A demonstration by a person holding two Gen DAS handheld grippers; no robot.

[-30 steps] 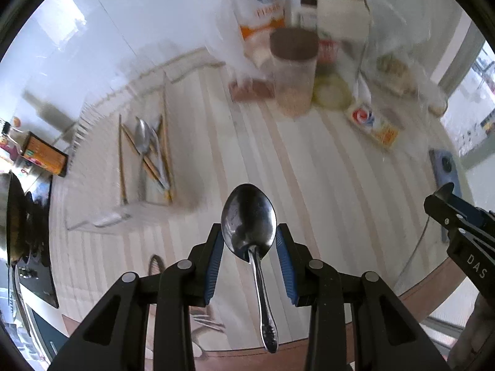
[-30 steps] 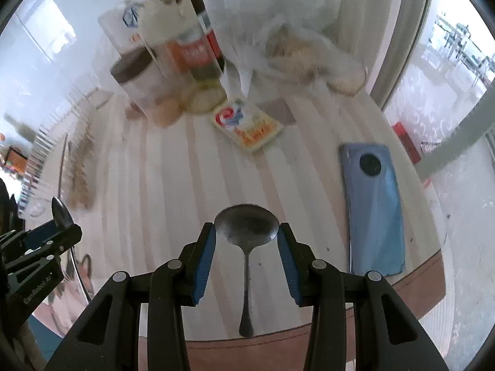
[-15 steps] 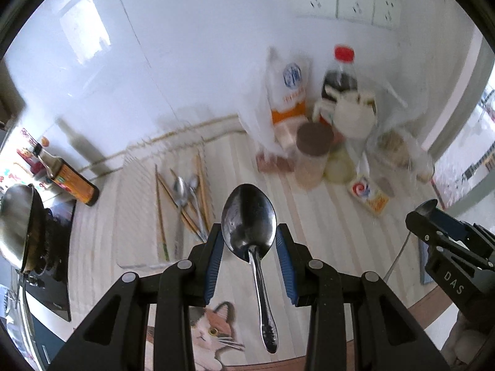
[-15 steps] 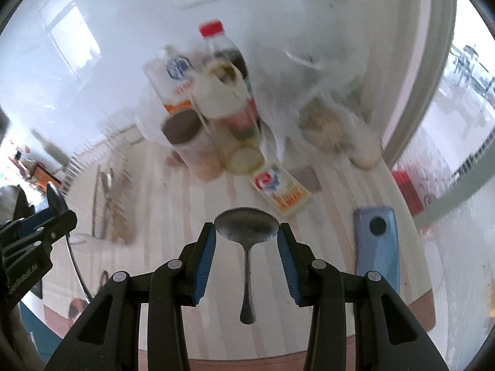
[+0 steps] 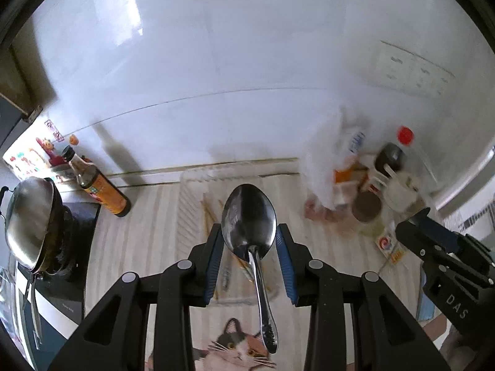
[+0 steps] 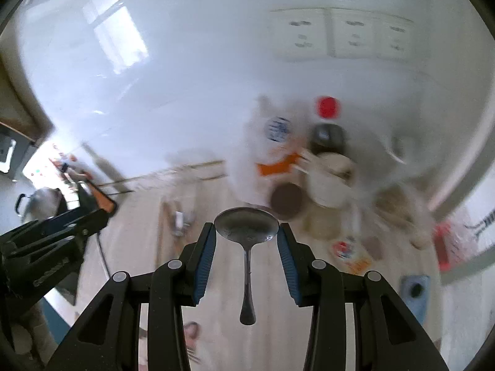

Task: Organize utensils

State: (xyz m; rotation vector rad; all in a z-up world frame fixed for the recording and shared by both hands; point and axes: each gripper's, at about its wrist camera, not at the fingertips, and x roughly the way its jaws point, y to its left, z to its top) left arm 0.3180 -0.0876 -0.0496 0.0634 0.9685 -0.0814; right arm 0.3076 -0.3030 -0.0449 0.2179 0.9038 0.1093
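Note:
My left gripper [image 5: 249, 241] is shut on a metal spoon [image 5: 249, 221], bowl up between the blue pads, handle hanging down. My right gripper [image 6: 246, 236] is shut on a second, rounder spoon [image 6: 246, 224] the same way. Both are held high above the striped counter. A clear utensil tray [image 5: 198, 207] with chopsticks [image 5: 210, 213] and cutlery lies below and behind the left spoon, mostly hidden; it shows blurred in the right wrist view [image 6: 178, 216]. The right gripper shows at the right edge of the left view [image 5: 445, 256].
A soy sauce bottle [image 5: 99, 185] and a wok on a stove [image 5: 27, 219] stand at left. Bags, a red-capped bottle [image 5: 405, 134] and a brown-lidded jar [image 5: 366, 208] crowd the back right. A blue phone [image 6: 414, 290] lies at right. A cat-picture mat [image 5: 238, 349] is at the front edge.
Both grippers have risen and tilted up with their spoons, so the wall now fills most of each view. The counter and tray have dropped lower in frame.

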